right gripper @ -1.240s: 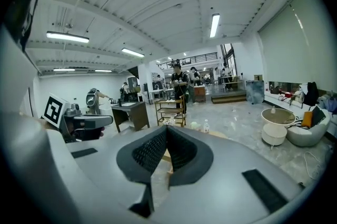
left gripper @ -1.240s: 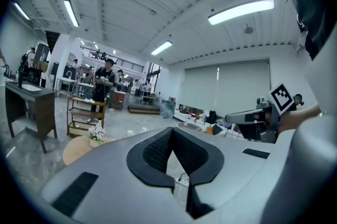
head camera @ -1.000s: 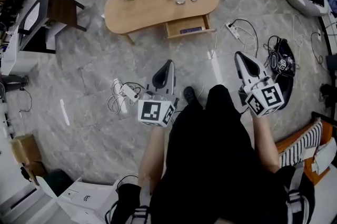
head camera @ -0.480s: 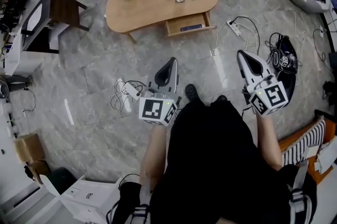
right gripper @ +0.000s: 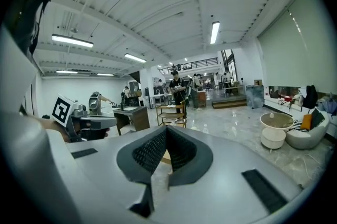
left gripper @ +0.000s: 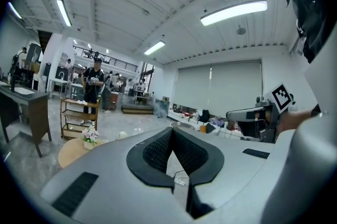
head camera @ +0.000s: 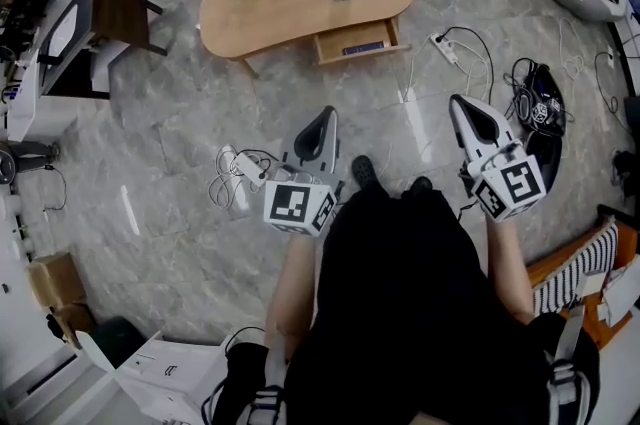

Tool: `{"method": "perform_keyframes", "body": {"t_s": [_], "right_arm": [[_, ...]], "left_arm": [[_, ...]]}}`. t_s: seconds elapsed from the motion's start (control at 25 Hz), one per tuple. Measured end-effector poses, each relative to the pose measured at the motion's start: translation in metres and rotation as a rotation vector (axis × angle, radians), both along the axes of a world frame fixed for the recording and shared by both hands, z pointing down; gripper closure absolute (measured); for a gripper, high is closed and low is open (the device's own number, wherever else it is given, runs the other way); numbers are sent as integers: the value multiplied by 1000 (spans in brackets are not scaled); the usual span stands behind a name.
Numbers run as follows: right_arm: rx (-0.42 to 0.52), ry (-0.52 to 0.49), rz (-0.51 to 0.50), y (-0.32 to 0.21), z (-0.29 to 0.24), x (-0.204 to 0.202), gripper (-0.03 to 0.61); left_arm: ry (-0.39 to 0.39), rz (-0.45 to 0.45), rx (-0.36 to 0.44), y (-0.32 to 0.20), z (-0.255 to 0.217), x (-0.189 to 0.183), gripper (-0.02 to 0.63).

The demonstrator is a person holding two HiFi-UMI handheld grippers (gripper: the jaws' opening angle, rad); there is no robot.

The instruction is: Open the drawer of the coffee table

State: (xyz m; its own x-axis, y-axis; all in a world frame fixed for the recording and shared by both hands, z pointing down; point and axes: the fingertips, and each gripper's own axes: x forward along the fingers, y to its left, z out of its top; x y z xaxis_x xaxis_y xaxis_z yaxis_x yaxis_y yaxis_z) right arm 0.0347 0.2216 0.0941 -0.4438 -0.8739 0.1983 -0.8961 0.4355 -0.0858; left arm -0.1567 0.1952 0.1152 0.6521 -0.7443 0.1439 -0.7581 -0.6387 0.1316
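Drawer (head camera: 357,44), pulled out of the coffee table (head camera: 290,8), shows only in the head view, well beyond the left gripper (head camera: 319,125) and right gripper (head camera: 468,113). Both are closed and empty, and their own bodies block the drawer in the gripper views.

The person's black-clad leg (head camera: 420,213), which a second ago bulged forward between the left tongs (head camera: 325,111) and the right tongs (head camera: 458,99), has pulled back. The toe of a second shoe (head camera: 420,183) now shows on the floor (head camera: 180,133) beside the first shoe (head camera: 362,171). The coffee table (head camera: 290,8) and its drawer (head camera: 360,45) sit slightly higher in the head view, and both tongs a touch higher with them.
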Motion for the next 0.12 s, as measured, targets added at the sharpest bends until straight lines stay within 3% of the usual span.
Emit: {"method": "perform_keyframes", "body": {"t_s": [0.12], "right_arm": [[-18,-37,11,-1,3,-1,568]], "left_arm": [[-7,1,-7,-1,5,-4,600]]}}
